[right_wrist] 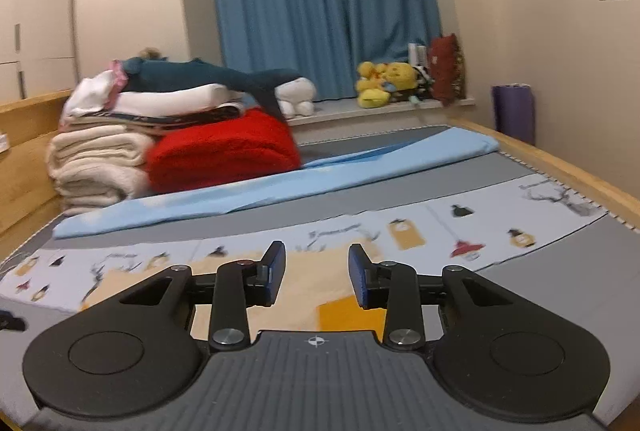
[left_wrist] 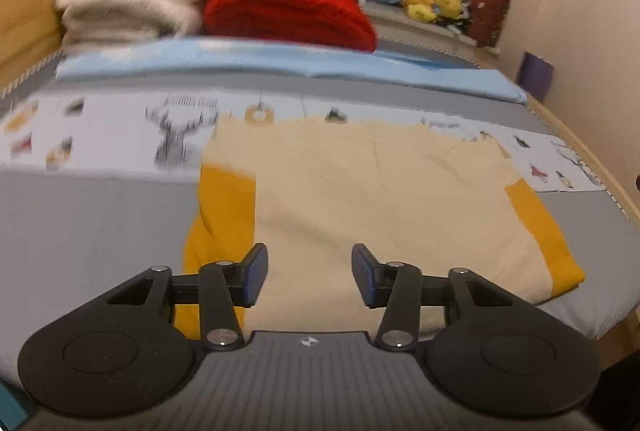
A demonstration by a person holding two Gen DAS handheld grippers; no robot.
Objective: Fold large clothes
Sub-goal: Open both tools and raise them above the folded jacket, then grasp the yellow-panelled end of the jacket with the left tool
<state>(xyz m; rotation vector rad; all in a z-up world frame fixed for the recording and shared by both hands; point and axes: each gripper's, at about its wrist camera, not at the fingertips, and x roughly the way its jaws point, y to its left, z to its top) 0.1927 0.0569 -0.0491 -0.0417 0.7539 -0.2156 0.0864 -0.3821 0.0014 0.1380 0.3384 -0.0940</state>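
Observation:
A large cream garment with mustard-yellow sleeves lies flat on the grey bed, folded in at both sides. My left gripper is open and empty, hovering over its near edge. In the right wrist view the same garment shows cream and yellow under the fingers. My right gripper is open and empty, low over it.
A light blue folded sheet lies across the bed behind the garment. Stacked cream blankets and a red blanket sit at the far left. A wooden bed rail runs along the right. Plush toys sit on the window ledge.

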